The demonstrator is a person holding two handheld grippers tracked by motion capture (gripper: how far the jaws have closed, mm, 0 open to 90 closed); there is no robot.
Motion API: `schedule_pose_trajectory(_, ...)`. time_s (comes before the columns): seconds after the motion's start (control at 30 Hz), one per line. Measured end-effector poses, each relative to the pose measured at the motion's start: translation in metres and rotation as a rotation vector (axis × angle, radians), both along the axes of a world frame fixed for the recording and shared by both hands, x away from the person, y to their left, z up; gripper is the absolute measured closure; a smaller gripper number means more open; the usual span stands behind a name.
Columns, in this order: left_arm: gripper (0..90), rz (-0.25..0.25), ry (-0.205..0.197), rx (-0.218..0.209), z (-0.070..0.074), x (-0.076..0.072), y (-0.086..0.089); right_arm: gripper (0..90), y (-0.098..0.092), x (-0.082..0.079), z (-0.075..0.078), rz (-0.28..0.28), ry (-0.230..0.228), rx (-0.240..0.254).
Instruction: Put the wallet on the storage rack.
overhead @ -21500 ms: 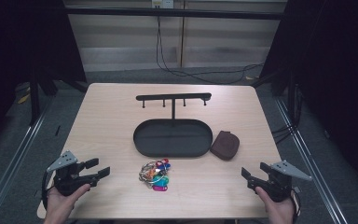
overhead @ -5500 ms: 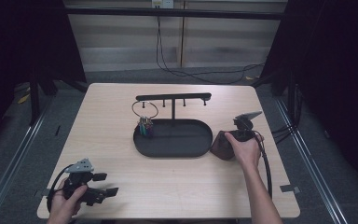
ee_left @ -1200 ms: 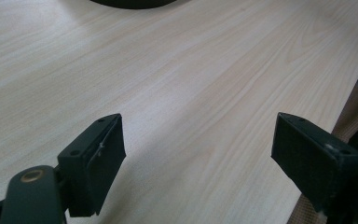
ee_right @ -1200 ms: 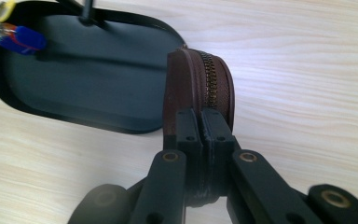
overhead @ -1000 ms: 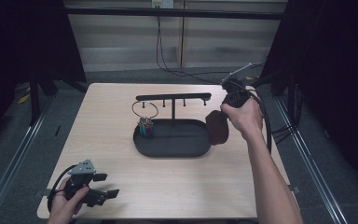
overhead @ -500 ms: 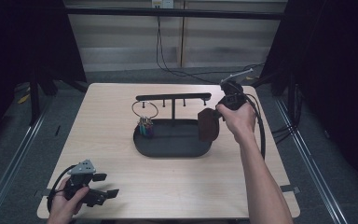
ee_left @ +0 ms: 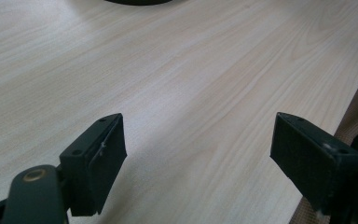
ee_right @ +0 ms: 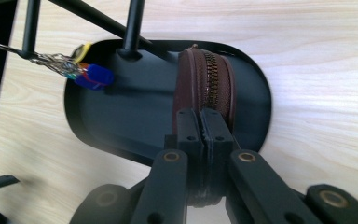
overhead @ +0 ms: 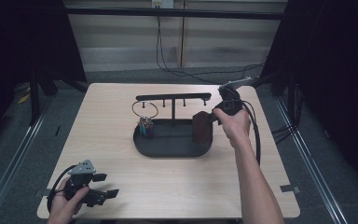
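**Pouch going into tray**

Right gripper point(ee_right: 204, 122) clenched on the edge of the brown zip pouch point(ee_right: 205, 93), jaws pinching the zipper seam so the pouch hangs upright, edge-on. Pouch sits over the right end of the black oval tray point(ee_right: 256, 98), low, contact with the floor unclear. Held by the rim probably to drop it in clear of the stand post point(overhead: 173, 110). Key bunch point(overhead: 144, 126) hangs from the rack at the tray's left end, well apart. Left gripper point(overhead: 103, 185) released, jaws wide, parked on the table point(overhead: 121, 93) near corner.
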State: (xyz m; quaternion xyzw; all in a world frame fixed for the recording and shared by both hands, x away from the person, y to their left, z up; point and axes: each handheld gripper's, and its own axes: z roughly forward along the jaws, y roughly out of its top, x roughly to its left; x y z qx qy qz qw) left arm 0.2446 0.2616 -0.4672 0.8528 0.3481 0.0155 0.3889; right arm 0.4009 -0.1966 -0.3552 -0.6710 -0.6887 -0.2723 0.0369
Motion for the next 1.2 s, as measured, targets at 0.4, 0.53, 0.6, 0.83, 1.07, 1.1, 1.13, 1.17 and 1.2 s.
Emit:
schedule_pose_trajectory(0.4, 17.9, 0.002, 0.007, 0.004, -0.001, 0.000, 0.000, 88.0, 0.006, 0.005, -0.027, -0.002, 0.001, 0.073)
schedule_pose_trajectory(0.53, 17.9, 0.005, 0.003, 0.010, -0.001, 0.000, 0.000, 88.0, 0.006, 0.006, -0.036, -0.005, 0.008, 0.103)
schedule_pose_trajectory(0.6, 17.9, 0.012, -0.007, 0.010, 0.000, -0.001, 0.000, 87.9, 0.007, 0.007, -0.040, 0.000, 0.016, 0.123)
schedule_pose_trajectory(0.83, 17.9, 0.007, -0.002, 0.010, 0.000, -0.001, 0.001, 87.9, 0.010, 0.010, -0.048, -0.011, 0.030, 0.117)
schedule_pose_trajectory(1.07, 17.9, 0.003, -0.012, 0.018, 0.000, -0.001, 0.000, 87.1, 0.005, 0.010, -0.054, -0.030, 0.021, 0.074)
schedule_pose_trajectory(1.1, 17.9, 0.006, -0.011, 0.019, 0.000, -0.001, -0.001, 86.9, 0.004, 0.009, -0.055, -0.029, 0.021, 0.070)
schedule_pose_trajectory(1.13, 17.9, 0.006, -0.009, 0.017, 0.000, 0.000, -0.001, 86.6, 0.003, 0.010, -0.057, -0.034, 0.023, 0.059)
schedule_pose_trajectory(1.17, 17.9, 0.004, -0.009, 0.017, 0.000, 0.000, -0.001, 86.5, 0.002, 0.010, -0.059, -0.036, 0.027, 0.055)
schedule_pose_trajectory(1.2, 18.0, 0.005, -0.011, 0.017, 0.000, 0.000, -0.001, 86.4, 0.002, 0.010, -0.060, -0.038, 0.029, 0.060)
